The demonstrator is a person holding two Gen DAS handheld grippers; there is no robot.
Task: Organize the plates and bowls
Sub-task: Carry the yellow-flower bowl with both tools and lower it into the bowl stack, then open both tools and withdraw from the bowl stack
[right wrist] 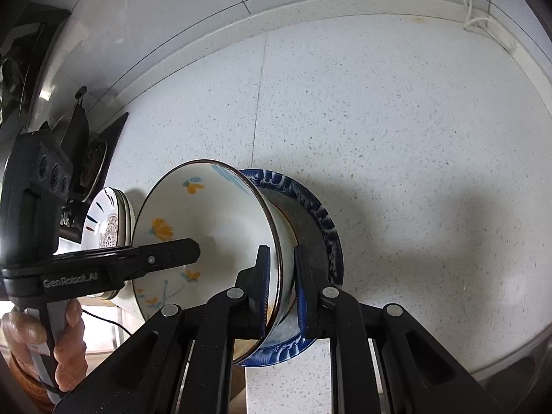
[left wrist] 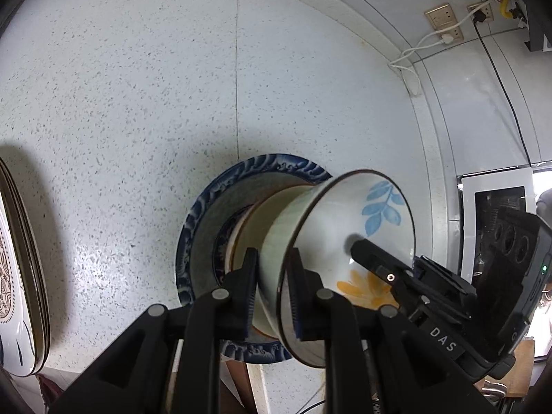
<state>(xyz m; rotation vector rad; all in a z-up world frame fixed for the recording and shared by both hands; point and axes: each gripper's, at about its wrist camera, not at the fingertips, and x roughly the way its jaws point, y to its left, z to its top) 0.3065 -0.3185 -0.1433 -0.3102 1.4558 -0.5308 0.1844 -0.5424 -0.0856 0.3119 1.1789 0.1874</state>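
A white bowl (left wrist: 348, 227) with blue leaf and orange flower paint sits on a brown-rimmed dish inside a blue-patterned plate (left wrist: 207, 214) on the speckled counter. My left gripper (left wrist: 274, 286) is shut on the bowl's rim, one finger inside and one outside. My right gripper (right wrist: 281, 284) is shut on the opposite rim of the same bowl (right wrist: 214, 220), above the blue plate (right wrist: 324, 227). The right gripper shows in the left wrist view (left wrist: 386, 269), and the left gripper shows in the right wrist view (right wrist: 158, 258).
A stack of patterned white plates (left wrist: 17, 276) stands at the left; it also shows in the right wrist view (right wrist: 107, 220). Wall sockets and cords (left wrist: 445, 24) are at the back. A white appliance (left wrist: 496, 220) stands to the right. The counter's front edge is close below the plate.
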